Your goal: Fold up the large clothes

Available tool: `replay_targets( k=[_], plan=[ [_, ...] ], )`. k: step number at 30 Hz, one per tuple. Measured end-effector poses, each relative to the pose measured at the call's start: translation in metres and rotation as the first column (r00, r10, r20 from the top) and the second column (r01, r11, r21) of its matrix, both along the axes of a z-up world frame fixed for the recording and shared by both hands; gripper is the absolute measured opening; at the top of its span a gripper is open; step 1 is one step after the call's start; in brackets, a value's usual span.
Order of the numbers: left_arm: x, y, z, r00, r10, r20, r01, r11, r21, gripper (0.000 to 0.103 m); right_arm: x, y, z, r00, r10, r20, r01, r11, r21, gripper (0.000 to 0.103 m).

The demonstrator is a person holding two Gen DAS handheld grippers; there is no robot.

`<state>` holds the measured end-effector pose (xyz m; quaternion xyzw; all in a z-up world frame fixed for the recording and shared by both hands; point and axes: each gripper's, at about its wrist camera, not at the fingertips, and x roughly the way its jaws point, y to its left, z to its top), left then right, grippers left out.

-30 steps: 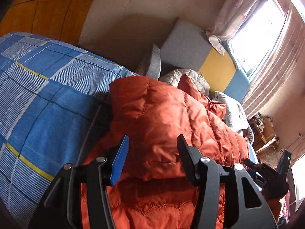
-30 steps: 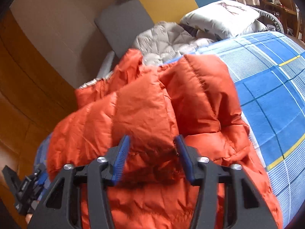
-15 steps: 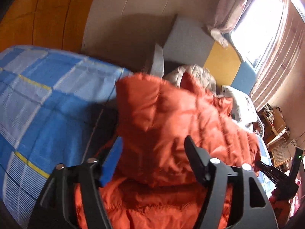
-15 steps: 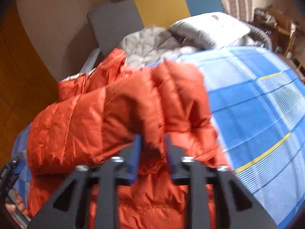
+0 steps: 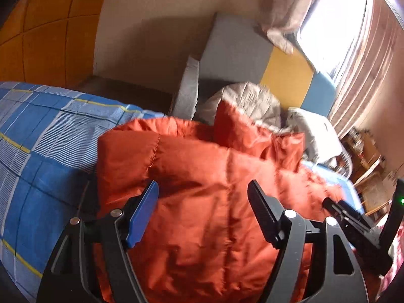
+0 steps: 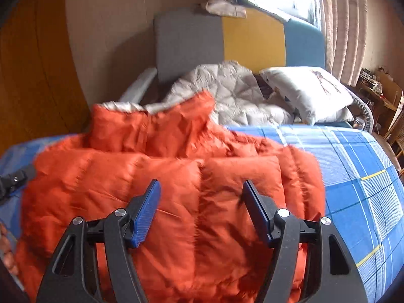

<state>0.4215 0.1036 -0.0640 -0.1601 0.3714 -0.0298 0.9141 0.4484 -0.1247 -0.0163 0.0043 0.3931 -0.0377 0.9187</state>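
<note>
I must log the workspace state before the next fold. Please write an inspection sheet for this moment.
Surface: bed with blue checked cover.
Job's things: orange quilted puffer jacket lies on the cover, its sides folded over the middle.
Clutter: grey quilted garment and white printed pillow behind the jacket.
Grippers: left hand-held gripper and right hand-held gripper have just been opening; both open above the jacket, nothing pinched.
Cables: nothing seen.
Surroundings: grey, yellow and blue headboard, curtained window, wooden furniture.
</note>
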Motion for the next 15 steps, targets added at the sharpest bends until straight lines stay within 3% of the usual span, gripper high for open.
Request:
replay_targets(
  k=[3, 6, 11, 15],
  plan=[
    [0.005, -0.003, -0.022, 1.000, -0.005, -0.027, 0.006, 0.999, 0.049, 0.073, 0.000, -0.007, -0.014, 1.000, 0.001, -0.009, -0.001, 1.000, -0.023, 0.067],
    [0.005, -0.002, -0.040, 0.999, -0.018, -0.028, 0.020, 0.998, 0.055, 0.074, -0.001, -0.015, -0.029, 1.000, 0.013, -0.005, -0.013, 0.999, -0.033, 0.075],
    [0.006, 0.001, -0.052, 0.999, -0.021, -0.030, 0.022, 0.999, 0.031, 0.074, 0.003, -0.020, -0.047, 1.000, 0.026, -0.009, -0.026, 1.000, 0.000, 0.077],
    [0.010, -0.003, -0.057, 0.999, -0.014, -0.043, 0.017, 0.998, 0.060, 0.074, 0.011, -0.019, -0.058, 0.998, 0.027, -0.051, -0.028, 1.000, -0.005, 0.077]
  ],
)
